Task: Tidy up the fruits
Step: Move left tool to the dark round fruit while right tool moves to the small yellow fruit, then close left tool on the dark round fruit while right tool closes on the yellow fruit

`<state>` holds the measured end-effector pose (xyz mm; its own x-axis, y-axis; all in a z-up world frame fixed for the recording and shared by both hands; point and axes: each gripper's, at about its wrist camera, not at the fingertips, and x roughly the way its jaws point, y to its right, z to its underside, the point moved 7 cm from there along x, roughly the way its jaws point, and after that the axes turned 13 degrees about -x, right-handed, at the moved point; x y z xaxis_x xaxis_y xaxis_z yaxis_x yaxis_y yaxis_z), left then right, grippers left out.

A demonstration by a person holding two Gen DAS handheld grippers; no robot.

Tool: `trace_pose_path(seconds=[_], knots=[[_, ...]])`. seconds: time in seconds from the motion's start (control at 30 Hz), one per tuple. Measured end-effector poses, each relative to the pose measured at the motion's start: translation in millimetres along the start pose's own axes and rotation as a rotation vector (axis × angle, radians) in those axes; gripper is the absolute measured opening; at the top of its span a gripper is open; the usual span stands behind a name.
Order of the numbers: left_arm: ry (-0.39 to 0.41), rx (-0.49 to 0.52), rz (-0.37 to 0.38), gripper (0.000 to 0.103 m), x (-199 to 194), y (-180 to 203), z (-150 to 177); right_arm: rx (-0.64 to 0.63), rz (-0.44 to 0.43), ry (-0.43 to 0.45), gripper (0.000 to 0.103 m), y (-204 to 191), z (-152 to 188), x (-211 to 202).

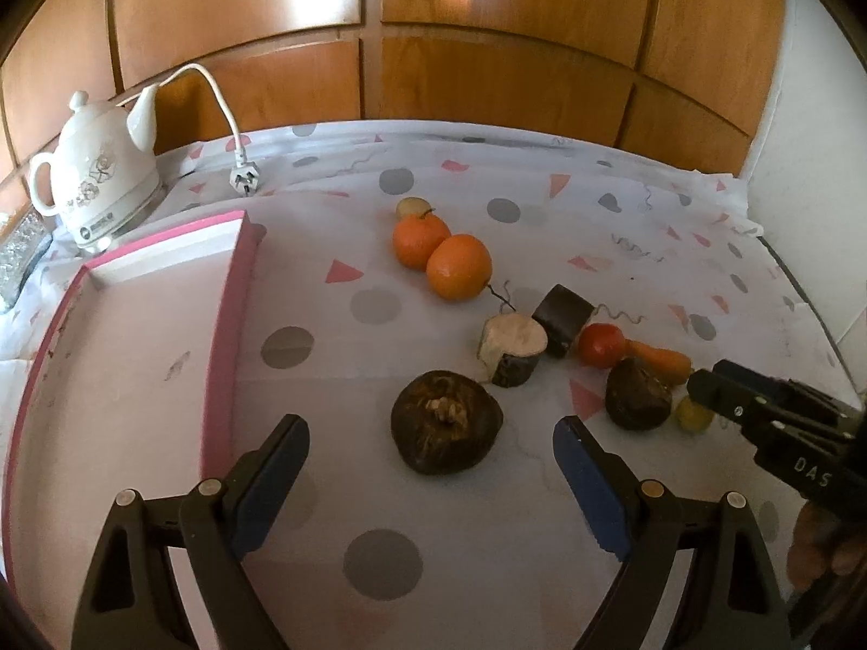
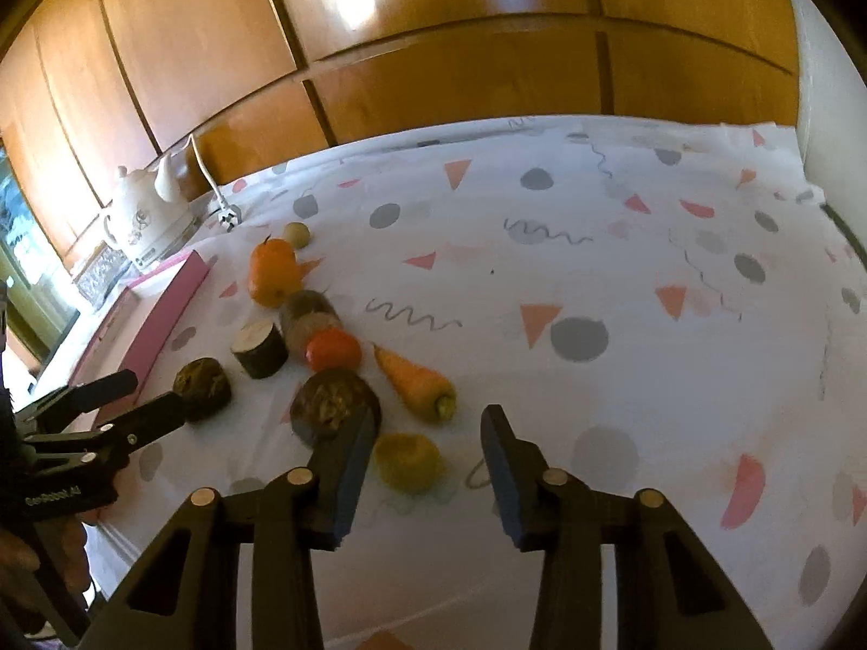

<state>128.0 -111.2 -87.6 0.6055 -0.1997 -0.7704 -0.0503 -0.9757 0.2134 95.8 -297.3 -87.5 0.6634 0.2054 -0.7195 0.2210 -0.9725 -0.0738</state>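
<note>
The dark round fruit [image 1: 446, 421] lies on the tablecloth [image 1: 542, 206], just right of the pink tray [image 1: 227, 319]. My left gripper [image 1: 431, 479] is released around it, not touching. My right gripper [image 2: 428, 466] is released too, with a small yellow fruit [image 2: 407, 460] between its fingers.
</note>
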Motion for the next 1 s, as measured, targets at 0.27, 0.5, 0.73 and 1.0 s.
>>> trace_pose_path(seconds=[0.27,0.5,0.73,1.0], knots=[[-0.014,0.018,-0.031,0.092,21.5,3.2,0.6,-0.073,-0.064,-0.039,0.042,-14.8,4.2,1.7],[0.0,0.049,-0.057,0.078,32.6,3.4,4.5,-0.083,-0.033,-0.05,0.028,-14.4,11.1,12.9],[0.032,0.053,-0.029,0.05,29.4,5.8,4.5,-0.132,0.023,-0.022,0.028,-18.6,15.9,12.9],[0.037,0.052,0.013,0.05,13.9,5.2,20.5,-0.148,0.046,0.0,0.028,-19.4,17.5,11.2]])
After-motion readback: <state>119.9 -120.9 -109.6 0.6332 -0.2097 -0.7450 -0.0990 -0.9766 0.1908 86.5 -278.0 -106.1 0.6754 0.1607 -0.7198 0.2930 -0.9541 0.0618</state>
